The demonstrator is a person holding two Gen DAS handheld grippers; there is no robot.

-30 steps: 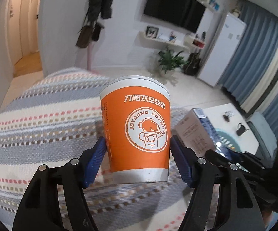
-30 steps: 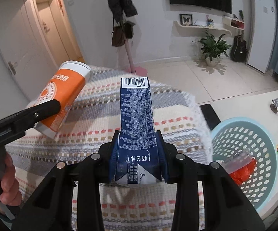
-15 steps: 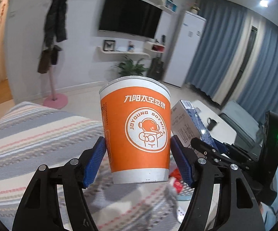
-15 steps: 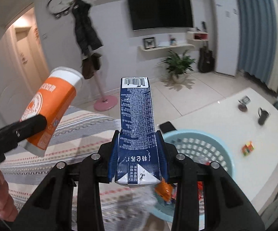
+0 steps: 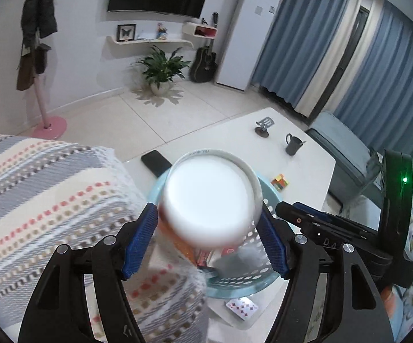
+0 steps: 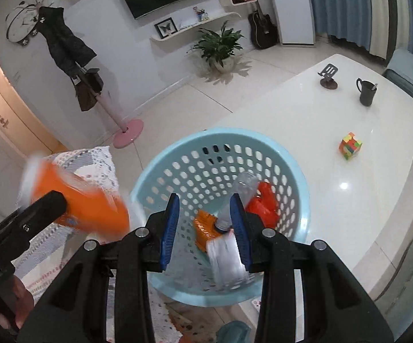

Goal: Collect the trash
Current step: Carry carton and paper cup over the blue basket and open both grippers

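A light blue perforated basket stands on the white table and holds a clear bottle, red wrapping and orange trash. My right gripper is open above it; the carton is a pale blur falling into the basket. My left gripper has its jaws apart over the basket rim. The orange cup is tipped bottom-up and blurred between the pads, and shows orange in the right wrist view. I cannot tell whether the pads still touch it.
A striped blanket covers the surface left of the basket. On the white table are a dark mug, a colour cube, a phone stand, a black phone and playing cards.
Both grippers swung from the blanket to over the basket. The right gripper opened and dropped the carton. The left jaws widened and the cup tipped upside down.
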